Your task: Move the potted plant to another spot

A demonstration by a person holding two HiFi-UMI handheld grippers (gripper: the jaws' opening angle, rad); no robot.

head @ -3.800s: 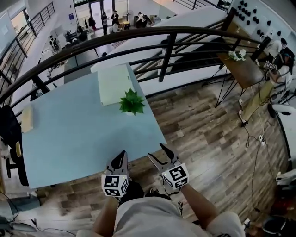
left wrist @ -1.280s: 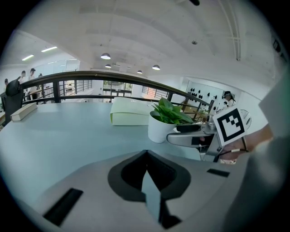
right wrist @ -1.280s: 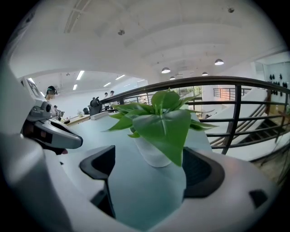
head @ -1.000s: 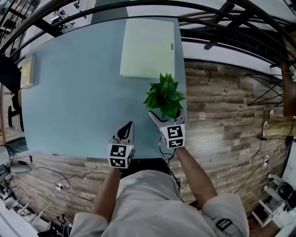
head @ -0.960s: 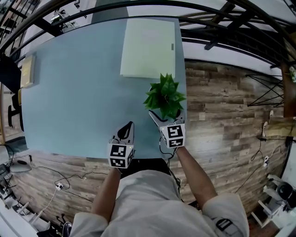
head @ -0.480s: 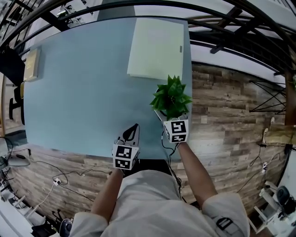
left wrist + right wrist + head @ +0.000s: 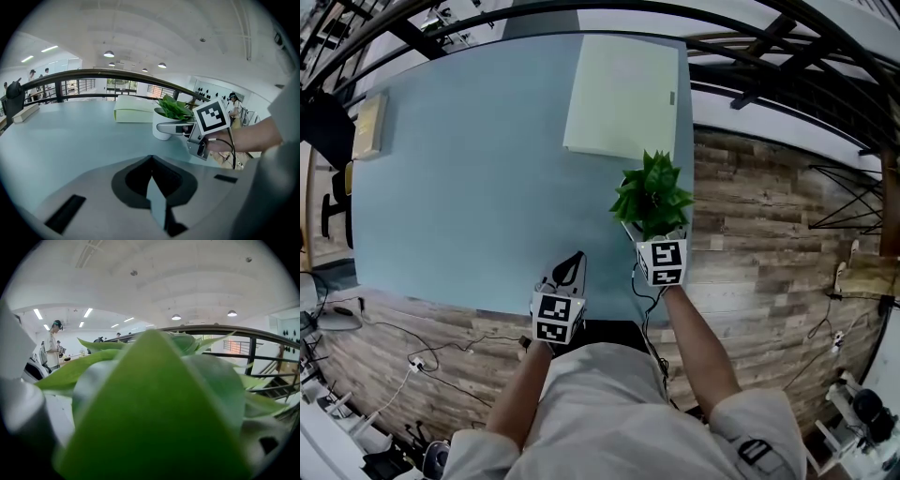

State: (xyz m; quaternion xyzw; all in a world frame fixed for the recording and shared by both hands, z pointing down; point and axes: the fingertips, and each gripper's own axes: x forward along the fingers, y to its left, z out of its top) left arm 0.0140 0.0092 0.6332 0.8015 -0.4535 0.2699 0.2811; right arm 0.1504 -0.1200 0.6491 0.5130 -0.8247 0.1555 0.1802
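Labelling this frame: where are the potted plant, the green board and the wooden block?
potted plant (image 7: 652,190), head view, on its leaves.
green board (image 7: 623,94), head view, its middle.
wooden block (image 7: 367,127), head view, its top.

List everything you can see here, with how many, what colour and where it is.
Table: one, light blue, centre.
Potted plant: one, green leaves, white pot, table's right edge.
Pad: one, pale green, table's far right corner.
Block: one, tan, table's left edge.
Railing: one, black, beyond table.
Floor: one, brown planks, around table.
Left gripper: one, grey, near table edge, shut, empty.
Right gripper: one, grey, fingers beside the pot, grip unclear.
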